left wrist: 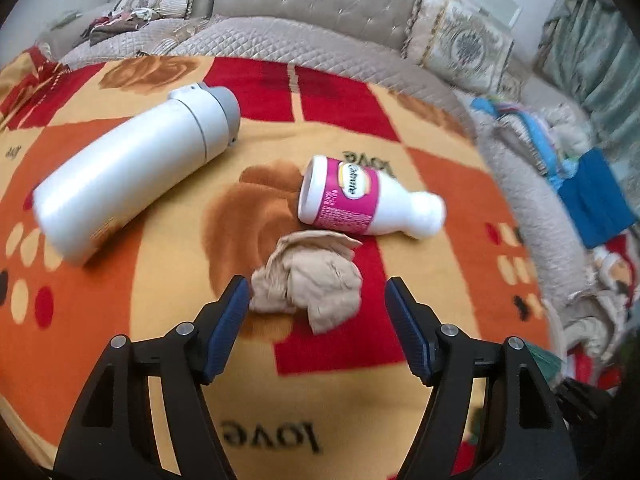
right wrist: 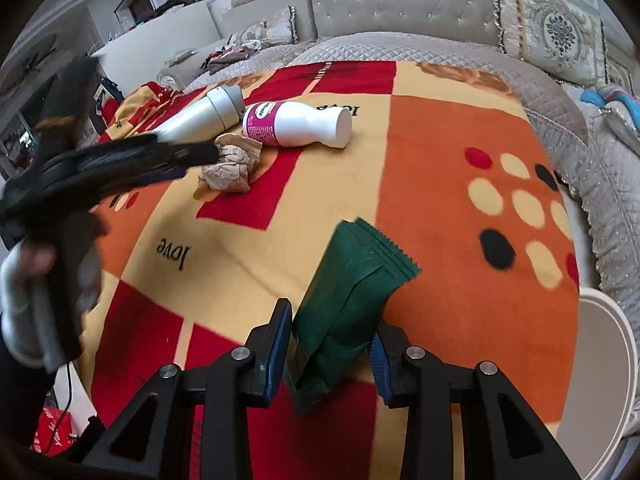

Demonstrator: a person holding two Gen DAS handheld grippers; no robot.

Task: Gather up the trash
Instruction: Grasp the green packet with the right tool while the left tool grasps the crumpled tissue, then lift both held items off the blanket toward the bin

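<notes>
Right gripper [right wrist: 330,334]: jaws clamped on a green wrapper [right wrist: 352,296], both blue pads pressed into its crumpled lower half. The serrated top edge sticks out past the fingertips, above the blanket [right wrist: 440,152].

Left gripper [left wrist: 316,304]: jaws apart, nothing held. A crumpled beige wad [left wrist: 310,280] lies on the blanket between the fingertips. Its left edge is right at the left pad [left wrist: 228,320]; can't tell if it touches. Clear gap to the right pad. In the right wrist view the left gripper is a blurred black shape on the left side, tip at the wad, with a blurred hand [right wrist: 28,280] on its handle.

Just beyond the wad: small white bottle [left wrist: 372,200] with a pink label, on its side, base toward the left in the left wrist view, neck to the right. Close to the wad but apart.

Further left and back: large white flask [left wrist: 132,168] with a grey cap, also on its side, cap pointing away from the camera. In the right wrist view its cap end sits just beside the small bottle's base.

All of it lies on a red, orange and cream blanket printed "love". Behind it is a grey quilted sofa [left wrist: 320,0] with patterned cushions [left wrist: 460,46]. Loose clothes [left wrist: 576,184] are piled to the right of the blanket.
</notes>
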